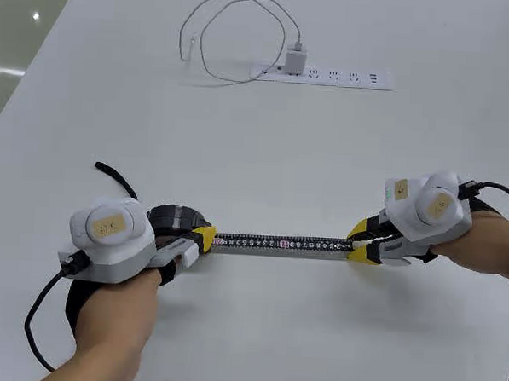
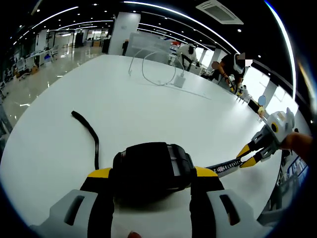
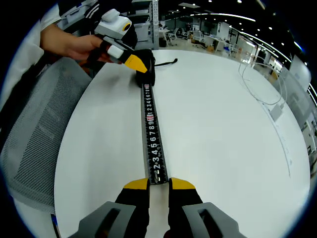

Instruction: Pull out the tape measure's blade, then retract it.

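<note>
Case (image 2: 151, 171) matt black plastic; blade (image 3: 152, 144) printed; table (image 1: 325, 143) smooth white.

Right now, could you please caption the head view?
Head view: left gripper clamps tape measure case, right gripper holds the extended blade.

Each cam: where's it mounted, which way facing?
Head view: headset, looking down at table; hand-held left tool, right tool.
Left gripper view: on left tool, own jaws below, facing over tape case toward right tool.
Right gripper view: on right tool, own jaws below, facing along blade toward left tool.
Shared: gripper views face each other along the blade.
</note>
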Motion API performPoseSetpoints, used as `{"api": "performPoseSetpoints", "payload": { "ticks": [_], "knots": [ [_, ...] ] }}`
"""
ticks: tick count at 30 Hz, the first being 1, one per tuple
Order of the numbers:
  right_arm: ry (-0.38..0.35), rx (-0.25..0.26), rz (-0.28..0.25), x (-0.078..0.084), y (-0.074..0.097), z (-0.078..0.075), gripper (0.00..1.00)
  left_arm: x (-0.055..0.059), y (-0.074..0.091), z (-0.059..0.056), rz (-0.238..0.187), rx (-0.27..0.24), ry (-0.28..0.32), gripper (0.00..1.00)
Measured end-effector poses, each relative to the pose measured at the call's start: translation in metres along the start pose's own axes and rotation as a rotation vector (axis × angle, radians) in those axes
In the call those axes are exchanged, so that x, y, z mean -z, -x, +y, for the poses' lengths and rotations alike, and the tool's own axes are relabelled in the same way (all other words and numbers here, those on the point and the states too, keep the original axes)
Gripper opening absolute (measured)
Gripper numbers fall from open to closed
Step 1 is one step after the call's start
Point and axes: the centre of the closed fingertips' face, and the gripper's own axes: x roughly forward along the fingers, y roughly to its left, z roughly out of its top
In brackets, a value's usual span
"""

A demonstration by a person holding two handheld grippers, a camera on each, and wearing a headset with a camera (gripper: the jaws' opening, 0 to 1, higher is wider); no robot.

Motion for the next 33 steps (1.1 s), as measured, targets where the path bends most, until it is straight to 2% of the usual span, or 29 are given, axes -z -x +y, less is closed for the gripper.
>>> {"api": "performPoseSetpoints", "payload": {
  "ticks": [33],
  "knots": [
    [0.014, -0.029, -0.042, -0.034, -0.018, 0.006, 0.09, 0.000, 0.001, 0.000, -0.002, 0.007, 0.006, 0.58]
  ]
}}
